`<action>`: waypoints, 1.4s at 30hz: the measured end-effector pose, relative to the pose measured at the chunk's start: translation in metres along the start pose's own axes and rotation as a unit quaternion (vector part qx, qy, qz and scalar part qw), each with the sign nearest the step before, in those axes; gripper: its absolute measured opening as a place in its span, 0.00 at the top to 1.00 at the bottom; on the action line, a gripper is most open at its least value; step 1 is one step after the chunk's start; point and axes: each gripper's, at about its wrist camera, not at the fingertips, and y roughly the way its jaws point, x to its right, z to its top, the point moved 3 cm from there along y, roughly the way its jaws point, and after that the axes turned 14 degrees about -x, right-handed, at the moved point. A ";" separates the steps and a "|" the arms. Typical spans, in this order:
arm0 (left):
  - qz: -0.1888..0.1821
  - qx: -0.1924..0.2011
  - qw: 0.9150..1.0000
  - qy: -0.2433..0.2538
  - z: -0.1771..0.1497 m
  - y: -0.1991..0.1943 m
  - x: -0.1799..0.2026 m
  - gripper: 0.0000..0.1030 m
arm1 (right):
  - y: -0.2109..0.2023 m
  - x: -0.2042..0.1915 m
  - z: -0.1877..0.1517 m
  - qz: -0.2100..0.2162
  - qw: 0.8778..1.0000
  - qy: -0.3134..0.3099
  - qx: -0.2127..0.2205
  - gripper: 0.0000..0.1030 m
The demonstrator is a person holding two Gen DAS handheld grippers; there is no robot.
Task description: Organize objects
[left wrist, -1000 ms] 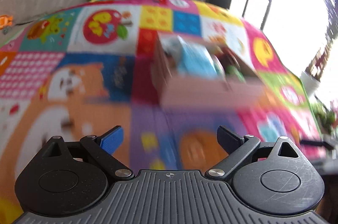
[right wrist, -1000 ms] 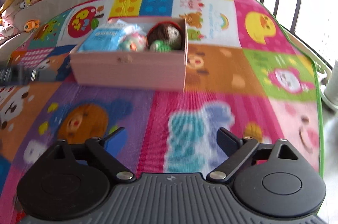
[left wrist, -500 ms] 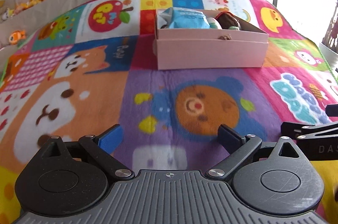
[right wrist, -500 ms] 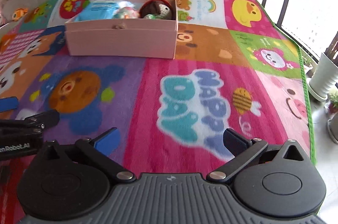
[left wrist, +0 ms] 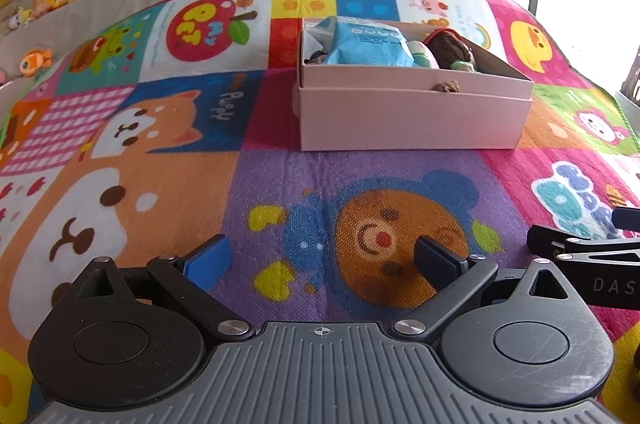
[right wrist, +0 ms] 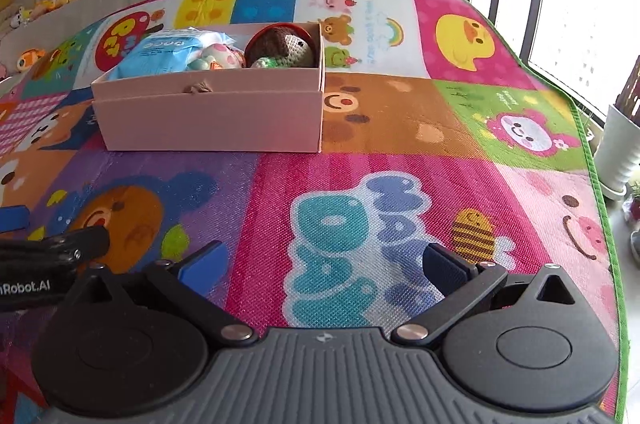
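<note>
A pink cardboard box point(left wrist: 412, 116) point(right wrist: 208, 122) stands on the colourful play mat. Inside it lie a blue packet point(left wrist: 366, 44) point(right wrist: 166, 50), a brown crocheted toy point(left wrist: 452, 50) point(right wrist: 286, 46) and a small pale pink toy point(right wrist: 224, 56). My left gripper point(left wrist: 322, 258) is open and empty, low over the mat well in front of the box. My right gripper point(right wrist: 320, 266) is open and empty too, beside the left one and to the right of the box. Each gripper's arm shows at the edge of the other's view.
The play mat point(right wrist: 400, 112) covers the floor; its green edge point(right wrist: 600, 192) runs along the right by a window. A white plant pot point(right wrist: 622, 148) stands past that edge. Plush toys point(left wrist: 36, 62) sit by the wall at the far left.
Both grippers have pulled back from the box and settled side by side low over the mat. The box and its contents have not moved.
</note>
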 end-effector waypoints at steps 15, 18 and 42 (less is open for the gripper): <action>-0.002 0.001 1.000 0.000 0.001 0.000 0.000 0.02 | 0.002 0.002 0.001 0.009 1.000 0.005 0.000 0.00; -0.004 0.001 1.000 -0.002 0.001 0.000 0.000 0.02 | 0.002 0.002 0.001 0.009 1.000 0.005 0.000 0.00; -0.004 0.001 1.000 -0.002 0.001 0.000 0.000 0.02 | 0.002 0.003 0.001 0.011 1.000 0.006 0.000 0.00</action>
